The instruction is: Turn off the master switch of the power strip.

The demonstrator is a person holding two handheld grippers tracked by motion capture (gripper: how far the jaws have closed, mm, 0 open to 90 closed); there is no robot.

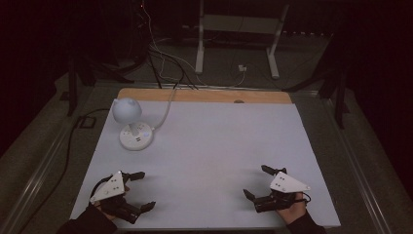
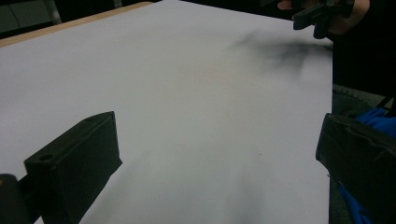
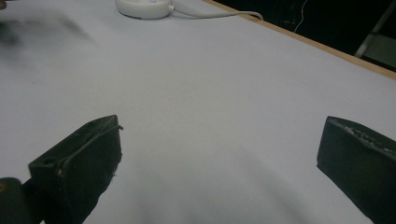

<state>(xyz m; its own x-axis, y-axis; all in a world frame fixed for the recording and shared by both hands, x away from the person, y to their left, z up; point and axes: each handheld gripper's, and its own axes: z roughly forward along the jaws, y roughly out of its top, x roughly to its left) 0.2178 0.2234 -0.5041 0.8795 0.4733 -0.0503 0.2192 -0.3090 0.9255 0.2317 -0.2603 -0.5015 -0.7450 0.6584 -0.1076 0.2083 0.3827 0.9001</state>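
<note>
table: white sheet (image 1: 209, 156) covers it, bare wood strip (image 1: 204, 95) along far edge, dim room
lamp: small white desk lamp (image 1: 127, 111) with round head, on a round white base (image 1: 136, 137), far-left part of the sheet; head upright over the base, tipped slightly left
lamp cord: white cable (image 1: 165, 114) runs from the base toward the wood strip and off the far edge; base and cord also seen top-left in right gripper view (image 3: 144, 7)
left gripper: (image 1: 142, 190) near edge of the sheet, well toward the person from the lamp, roughly below it in high view; grey plate on top; hand (image 1: 104, 207) in dark sleeve behind it
left jaws: spread wide, nothing between them, bare sheet in the gap in left gripper view (image 2: 219, 154)
right gripper: (image 1: 257, 182) near edge of the sheet, well apart from the lamp, far to its right; grey plate on top; hand (image 1: 292, 209) behind it
right jaws: spread wide, holding nothing, bare sheet in the gap in right gripper view (image 3: 219, 154)
grippers vs each other: well apart, jaws pointing inward toward sheet centre; right one seen far off, top right in left gripper view (image 2: 322, 14)
contact: neither gripper touching the lamp
blue cloth: bit of blue fabric (image 2: 373, 121) beside the right-hand jaw in left gripper view, off the table edge
floor behind: white frame legs (image 1: 199, 44) and loose cables (image 1: 165, 58) beyond the wood strip
</note>
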